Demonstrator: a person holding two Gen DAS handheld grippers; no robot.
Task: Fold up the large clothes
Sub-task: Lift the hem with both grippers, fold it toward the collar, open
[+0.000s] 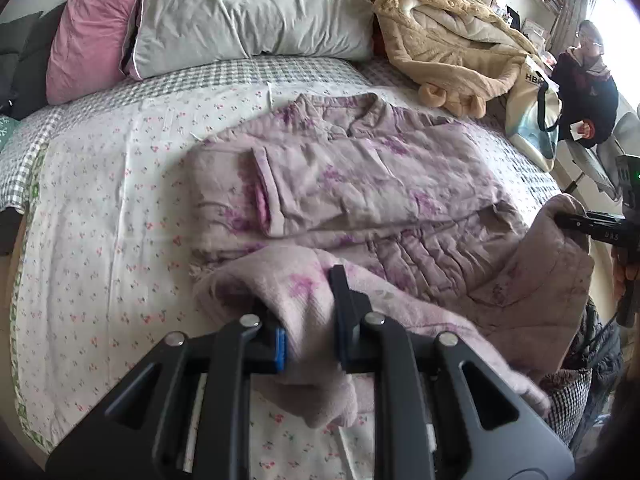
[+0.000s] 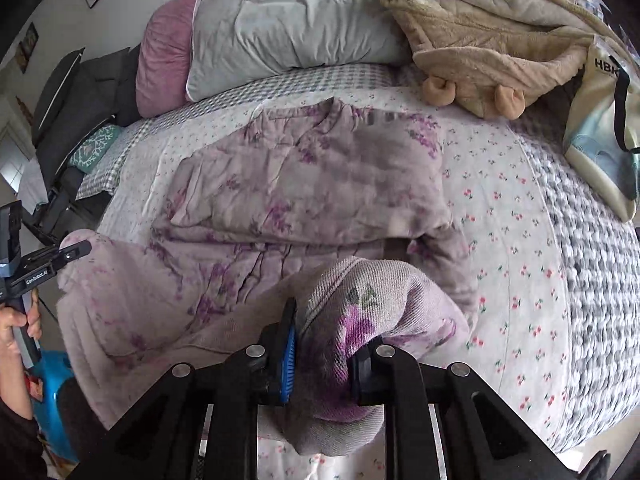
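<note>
Floral-sheeted bed [image 1: 100, 208], grey pillow [image 1: 248, 12], tan fleece coat [image 1: 452, 48], lilac padded jacket [image 1: 360, 184]

Bed [image 1: 100, 184]: jacket [image 1: 360, 184], pillows [image 1: 248, 12], coat [image 1: 448, 44].

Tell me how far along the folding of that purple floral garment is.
Partly done. The sleeves of the purple floral garment already lie folded across its chest on the bed. In hand: the left gripper and the right gripper are each shut on the near hem, lifted off the sheet. Left: carrying that hem up toward the collar to halve the garment, then smoothing it.
</note>
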